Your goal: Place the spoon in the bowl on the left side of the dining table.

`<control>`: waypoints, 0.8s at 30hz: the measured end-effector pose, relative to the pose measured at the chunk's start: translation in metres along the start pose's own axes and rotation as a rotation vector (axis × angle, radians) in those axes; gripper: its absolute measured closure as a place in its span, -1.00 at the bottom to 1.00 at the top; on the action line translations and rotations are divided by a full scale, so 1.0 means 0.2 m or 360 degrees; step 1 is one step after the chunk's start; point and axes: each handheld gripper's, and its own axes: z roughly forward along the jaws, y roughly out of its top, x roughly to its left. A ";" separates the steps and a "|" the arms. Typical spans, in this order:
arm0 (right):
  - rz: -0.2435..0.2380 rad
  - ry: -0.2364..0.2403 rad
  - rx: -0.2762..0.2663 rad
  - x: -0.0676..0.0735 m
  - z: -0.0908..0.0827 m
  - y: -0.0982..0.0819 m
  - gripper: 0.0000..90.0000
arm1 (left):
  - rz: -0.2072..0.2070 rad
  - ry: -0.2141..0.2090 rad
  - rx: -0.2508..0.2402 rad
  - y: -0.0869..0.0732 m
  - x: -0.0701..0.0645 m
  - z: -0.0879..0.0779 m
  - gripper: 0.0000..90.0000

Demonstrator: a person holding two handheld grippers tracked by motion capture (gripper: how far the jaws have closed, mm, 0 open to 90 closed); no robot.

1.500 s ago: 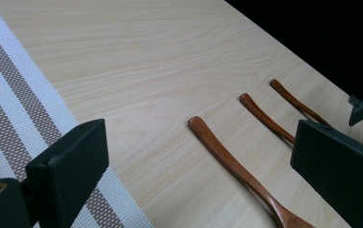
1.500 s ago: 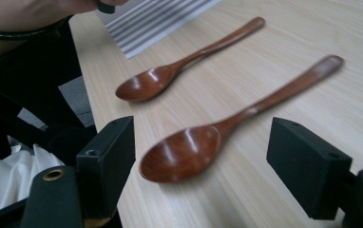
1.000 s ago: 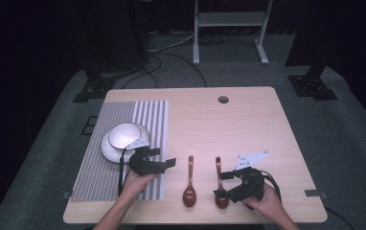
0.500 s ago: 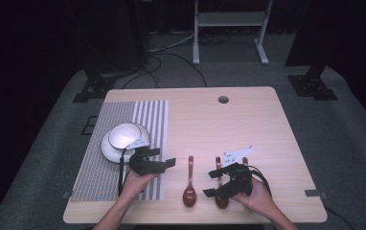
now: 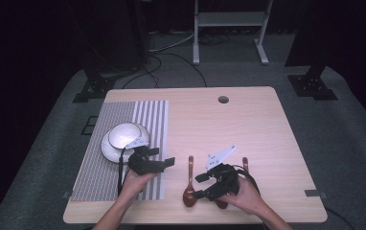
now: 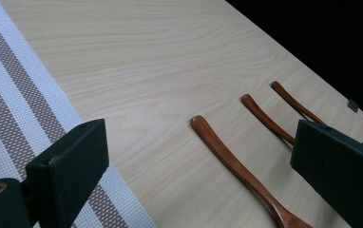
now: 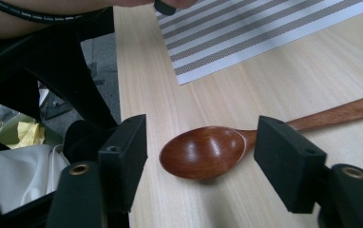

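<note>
White bowl (image 5: 121, 135) seen on saucer, on striped mat (image 5: 97, 163), contents unclear | right gripper (image 5: 201, 186) jaws apart, just closing, astride wooden spoon (image 5: 188, 194) bowl, untouched, near table's front edge | left gripper (image 5: 164, 157) jaws apart, empty.

Right tool (image 5: 201, 186) beside the left wooden spoon (image 5: 189, 184)
</note>
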 end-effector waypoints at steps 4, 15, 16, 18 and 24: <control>-0.0028 0.0012 0.0031 0.00 0.04 0.00 0.05 | -0.0007 0.0002 0.0004 0.00 0.01 0.00 -0.91; -0.0075 0.0041 0.0128 0.02 0.12 -0.03 0.66 | -0.0018 -0.0003 0.0021 -0.01 0.00 0.01 -0.90; -0.0081 0.0042 0.0142 0.02 0.13 -0.03 0.71 | -0.0019 -0.0005 0.0023 -0.01 0.00 0.01 -0.90; -0.0095 0.0041 0.0165 0.02 0.15 -0.03 0.76 | -0.0021 -0.0005 0.0022 -0.01 0.00 0.01 -0.90; -0.0111 0.0042 0.0218 0.03 0.19 -0.05 0.80 | -0.0047 -0.0010 0.0017 -0.01 0.01 0.01 -0.90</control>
